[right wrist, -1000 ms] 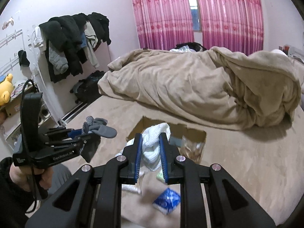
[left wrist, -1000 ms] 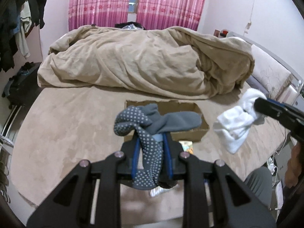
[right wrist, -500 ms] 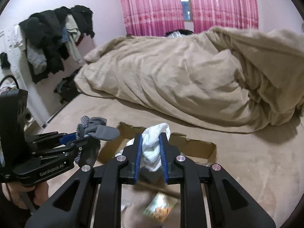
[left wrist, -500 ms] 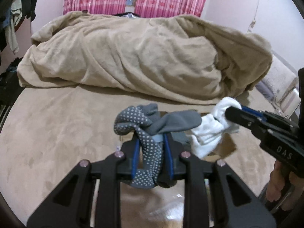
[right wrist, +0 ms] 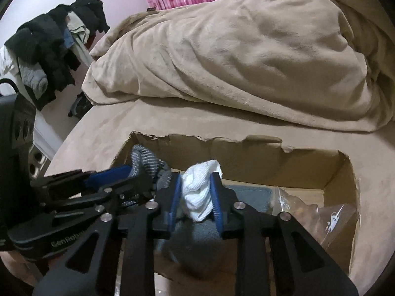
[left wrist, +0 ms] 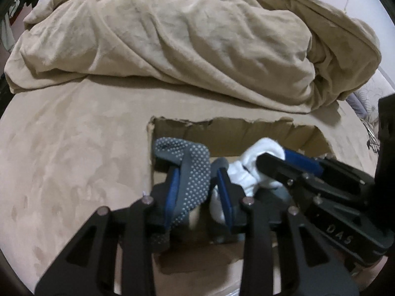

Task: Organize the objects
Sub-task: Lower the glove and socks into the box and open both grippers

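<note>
A grey dotted sock (left wrist: pixel 195 172) sits between the pads of my left gripper (left wrist: pixel 196 174), draped over the left finger (left wrist: pixel 172 190), with a gap showing at the right pad; the jaws are opening. My right gripper (right wrist: pixel 196 180) has a white sock (right wrist: pixel 197 194) filling the space between its blue pads, still hanging there while the jaws open. Both grippers point down into an open cardboard box (left wrist: pixel 222 133) on the bed, side by side. From the left wrist view the right gripper (left wrist: pixel 271 164) and white sock (left wrist: pixel 256 170) are close on the right.
The box (right wrist: pixel 246 157) has torn edges and holds clear plastic bags (right wrist: pixel 333 217) at its right and grey fabric (right wrist: pixel 246 194) on its floor. A rumpled beige blanket (left wrist: pixel 185 37) lies behind it on the bed cover (left wrist: pixel 61 160). Clothes (right wrist: pixel 49 49) hang at far left.
Both grippers have come down and forward from above the bed to over the box, carrying their socks. Each pair of jaws stands a little wider than before.
</note>
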A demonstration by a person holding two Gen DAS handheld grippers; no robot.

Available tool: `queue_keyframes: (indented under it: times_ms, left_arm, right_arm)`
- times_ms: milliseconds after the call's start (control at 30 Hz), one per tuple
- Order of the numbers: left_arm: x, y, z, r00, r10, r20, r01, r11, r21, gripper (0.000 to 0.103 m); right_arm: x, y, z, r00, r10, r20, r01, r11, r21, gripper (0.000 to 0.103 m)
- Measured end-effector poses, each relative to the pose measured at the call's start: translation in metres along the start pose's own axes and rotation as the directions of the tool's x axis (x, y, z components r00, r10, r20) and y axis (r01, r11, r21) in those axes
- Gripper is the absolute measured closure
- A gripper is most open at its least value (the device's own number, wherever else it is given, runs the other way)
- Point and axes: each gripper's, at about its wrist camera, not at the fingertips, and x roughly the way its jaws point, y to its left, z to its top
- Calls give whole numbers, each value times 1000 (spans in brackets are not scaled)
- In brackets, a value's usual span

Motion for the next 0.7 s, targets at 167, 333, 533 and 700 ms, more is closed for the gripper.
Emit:
queue_keyframes:
  times_ms: [167, 333, 533, 700]
  left_arm:
    - [-27, -2, -6, 999, 22, 38, -21, 1000, -13, 58]
    - [-77, 1, -17, 994, 21, 105, -13, 997, -74, 36]
    - [-142, -5, -40, 984, 60, 169, -45, 994, -96, 24]
    - [-185, -23, -60, 977, 73, 201, -59, 995, -74, 24]
  right_arm:
    - [-18, 5, -2, 1000, -25, 15, 25, 1000, -8, 46]
    - [-59, 18, -12, 998, -42, 44, 45, 998, -51, 41]
    - [-118, 26, -26, 993, -93, 78, 98, 994, -57, 24]
    - [-170, 27, -39, 988, -115, 104, 119, 992, -38, 22]
